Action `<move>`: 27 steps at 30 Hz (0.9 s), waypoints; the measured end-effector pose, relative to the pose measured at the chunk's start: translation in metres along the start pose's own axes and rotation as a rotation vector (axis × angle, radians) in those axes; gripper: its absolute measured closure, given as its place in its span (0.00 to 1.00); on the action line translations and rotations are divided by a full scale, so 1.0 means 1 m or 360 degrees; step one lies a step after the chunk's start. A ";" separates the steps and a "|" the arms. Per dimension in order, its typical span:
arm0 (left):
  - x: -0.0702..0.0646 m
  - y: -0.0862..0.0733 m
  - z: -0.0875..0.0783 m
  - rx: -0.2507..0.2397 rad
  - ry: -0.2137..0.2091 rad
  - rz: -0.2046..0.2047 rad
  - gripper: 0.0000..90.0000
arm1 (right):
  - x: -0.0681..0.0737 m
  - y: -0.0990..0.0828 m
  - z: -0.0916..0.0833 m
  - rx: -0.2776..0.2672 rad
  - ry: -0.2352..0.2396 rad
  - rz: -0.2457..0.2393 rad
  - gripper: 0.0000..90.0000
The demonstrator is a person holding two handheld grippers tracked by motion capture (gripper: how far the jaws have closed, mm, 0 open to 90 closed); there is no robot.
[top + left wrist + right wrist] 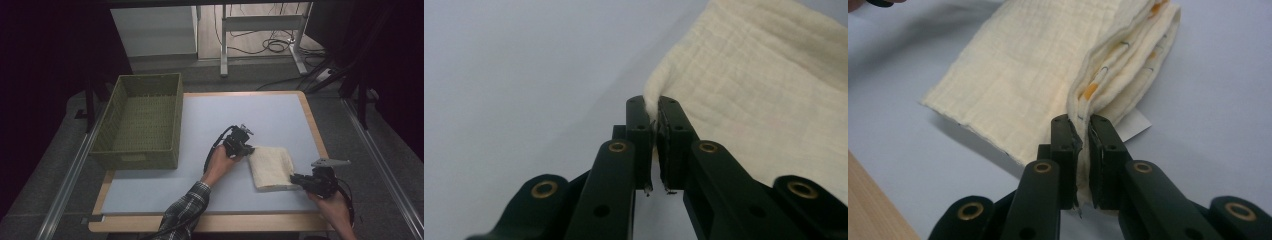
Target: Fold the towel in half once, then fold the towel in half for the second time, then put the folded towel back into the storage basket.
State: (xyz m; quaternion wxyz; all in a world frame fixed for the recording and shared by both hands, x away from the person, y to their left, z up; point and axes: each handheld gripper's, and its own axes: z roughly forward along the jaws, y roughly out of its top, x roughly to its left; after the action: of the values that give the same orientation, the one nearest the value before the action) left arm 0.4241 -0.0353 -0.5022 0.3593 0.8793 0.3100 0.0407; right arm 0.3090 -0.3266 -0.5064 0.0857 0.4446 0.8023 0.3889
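Cloth [271, 167], cream and folded into a thick rectangle, is lying on the pale grey worktop [200, 130] toward the near right, roughly 4 o'clock from the middle of the surface. The left gripper [248, 150] is at the cloth's far left corner, about 10 o'clock on it, and in the left gripper view its jaws are clamped tight on a little bunched-up bit of that corner [651, 97], fabric pinched right between the pads. The right gripper [296, 178] is down at the near right corner, around 4 o'clock on the cloth, with its grey three-cornered plate sticking up; in the right gripper view its jaws are squeezed onto the stacked folded layers [1083, 107], where you can spot some orange and dark print on the inner edges and a small white tag poking out at the side. So both are grasping the cloth at opposite corners while it's flat on the worktop. A green woven basket [142, 122] sits at the left edge, about 9 o'clock, well apart from the cloth.
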 end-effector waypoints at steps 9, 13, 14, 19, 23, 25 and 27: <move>0.004 -0.001 -0.027 -0.0038 0.0068 0.0010 0.95 | 0.011 0.016 -0.002 -0.0053 0.0070 -0.0053 0.91; 0.008 -0.004 -0.036 -0.0045 0.0089 0.0004 0.95 | 0.017 0.023 -0.001 -0.0070 0.0089 -0.0067 0.91; 0.009 -0.005 -0.038 -0.0049 0.0090 0.0005 0.95 | 0.018 0.025 -0.001 -0.0070 0.0092 -0.0069 0.91; 0.014 -0.008 -0.049 -0.0062 0.0106 -0.0009 0.95 | 0.024 0.033 0.003 -0.0072 0.0109 -0.0102 0.91; 0.018 -0.009 -0.058 -0.0071 0.0118 -0.0023 0.94 | 0.029 0.039 0.006 -0.0078 0.0130 -0.0107 0.91; 0.019 -0.010 -0.063 -0.0066 0.0127 -0.0018 0.94 | 0.032 0.043 0.007 -0.0074 0.0130 -0.0123 0.91; 0.020 -0.010 -0.069 -0.0070 0.0141 -0.0014 0.94 | 0.035 0.046 0.008 -0.0075 0.0136 -0.0140 0.91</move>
State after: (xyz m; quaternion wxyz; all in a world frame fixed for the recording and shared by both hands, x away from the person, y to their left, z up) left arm 0.4149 0.0238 -0.4614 0.3645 0.8671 0.3286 0.0849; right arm 0.3223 -0.2812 -0.4727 0.0788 0.3896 0.8147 0.4223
